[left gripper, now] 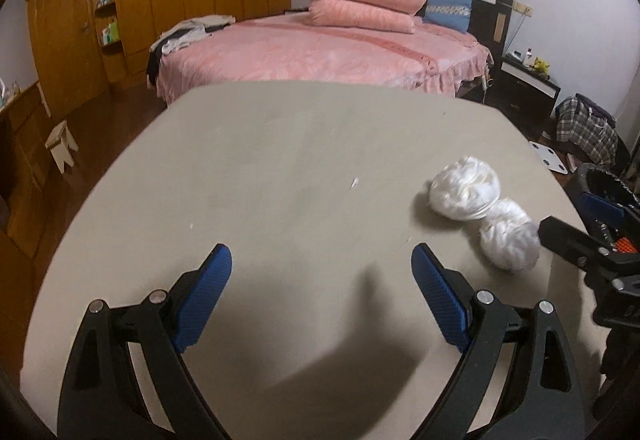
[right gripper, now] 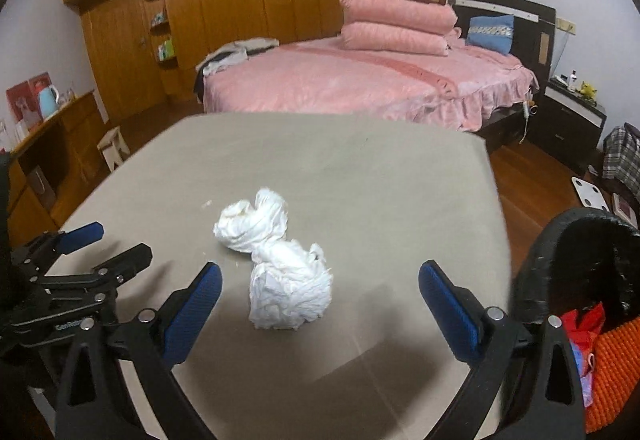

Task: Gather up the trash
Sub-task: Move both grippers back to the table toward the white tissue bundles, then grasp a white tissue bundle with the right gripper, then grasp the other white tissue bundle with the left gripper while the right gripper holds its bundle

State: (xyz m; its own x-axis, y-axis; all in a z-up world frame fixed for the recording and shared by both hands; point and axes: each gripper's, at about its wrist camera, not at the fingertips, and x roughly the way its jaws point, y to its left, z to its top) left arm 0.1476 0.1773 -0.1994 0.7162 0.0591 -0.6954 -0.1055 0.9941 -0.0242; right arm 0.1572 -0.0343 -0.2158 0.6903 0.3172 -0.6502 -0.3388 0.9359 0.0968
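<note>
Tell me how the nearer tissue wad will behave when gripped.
The nearer wad looks like crumpled tissue, so probably light and soft, squashing between the pads. It touches the farther wad, so that one may shift too.

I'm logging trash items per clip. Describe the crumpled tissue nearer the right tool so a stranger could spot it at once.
On the beige table in front of the pink bed lie two white tissue wads touching each other. The nearer wad sits between the open right tool's blue pads; unlike the farther wad, it is closest to the camera.
</note>
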